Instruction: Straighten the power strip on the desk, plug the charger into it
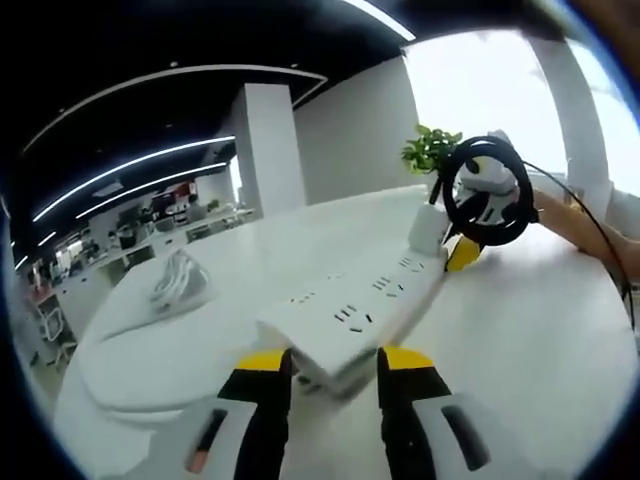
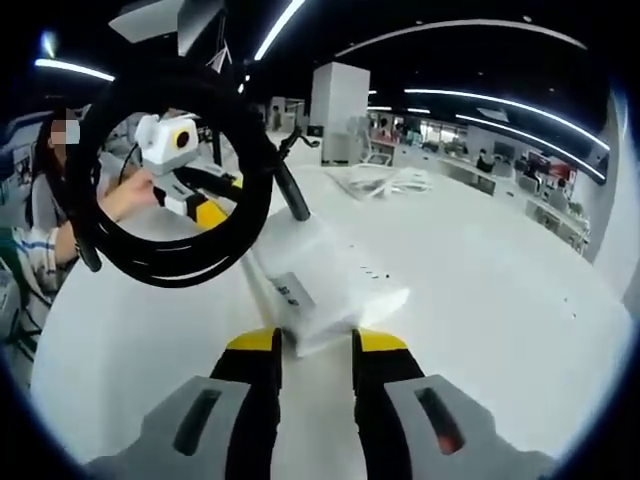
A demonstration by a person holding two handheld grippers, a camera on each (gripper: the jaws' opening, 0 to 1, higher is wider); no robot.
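The left gripper [image 1: 334, 362] clamps one end of the power strip [image 1: 352, 312]; the right gripper [image 2: 312, 342] clamps the other end, near the coiled cable [image 2: 170, 165]. The strip sits mid-desk [image 1: 530, 330]. Turn both ends together, keeping it flat.

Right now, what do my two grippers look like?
The left gripper and the right gripper match: each has two black fingers with yellow tips on a grey body. In the left gripper view, the right gripper shows a yellow tip under a coiled black cable.
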